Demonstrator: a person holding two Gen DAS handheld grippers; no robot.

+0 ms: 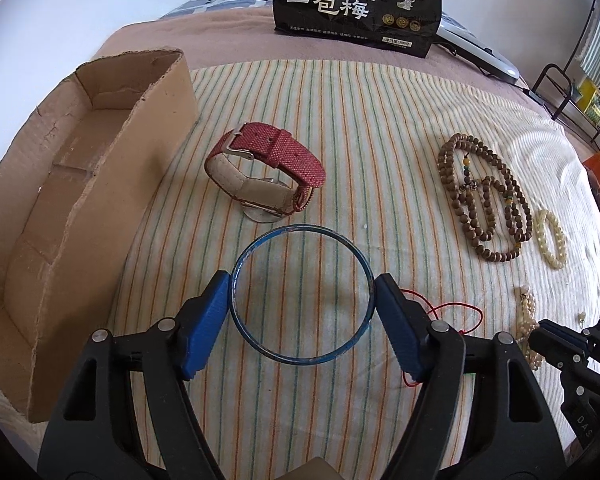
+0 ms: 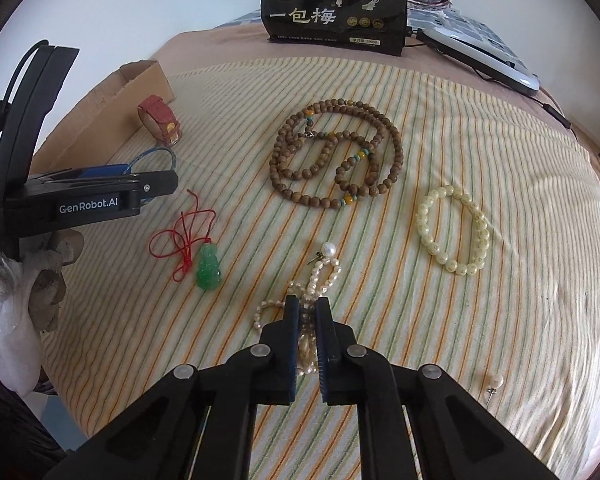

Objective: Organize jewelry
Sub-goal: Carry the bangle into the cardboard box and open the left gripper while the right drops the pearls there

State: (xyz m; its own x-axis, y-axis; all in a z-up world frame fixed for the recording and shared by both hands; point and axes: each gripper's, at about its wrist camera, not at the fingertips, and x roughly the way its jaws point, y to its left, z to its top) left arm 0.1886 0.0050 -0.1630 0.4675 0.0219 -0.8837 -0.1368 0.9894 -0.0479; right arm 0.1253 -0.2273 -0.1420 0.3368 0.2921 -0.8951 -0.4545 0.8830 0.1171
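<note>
Jewelry lies spread on a striped cloth (image 2: 440,128) that covers a bed. Nearest to the right claw (image 2: 308,312) is a pearl strand (image 2: 324,272): the two black fingers are pressed close together with a part of the pearls between them, so this claw holds the strand. The rest of the strand lies on the cloth in front of the fingertips.

The left claw (image 1: 302,296) stands at medium width around a blue bangle (image 1: 300,296). Its blue pads (image 1: 206,320) touch the bangle's outer rim on both sides, so it grips the ring, which lies flat on or just above the cloth.

Just behind the bangle a red watch (image 1: 266,172) rests on the cloth, its strap buckled in a loop. To the left of it an open cardboard box (image 1: 60,200) stands.

Between the two claws a green pendant (image 2: 209,270) on a red cord (image 2: 180,236) lies. Further back a long string of brown wooden beads (image 2: 336,152) is coiled, and to its right a pale bead bracelet (image 2: 454,230) lies apart from it. A single pearl earring (image 2: 496,382) is near the right edge of the cloth.

At the far end of the bed a black bag (image 2: 334,12) with white characters stands upright, with a white device (image 2: 488,56) beside it. A gloved hand (image 2: 44,272) holds the left claw.
</note>
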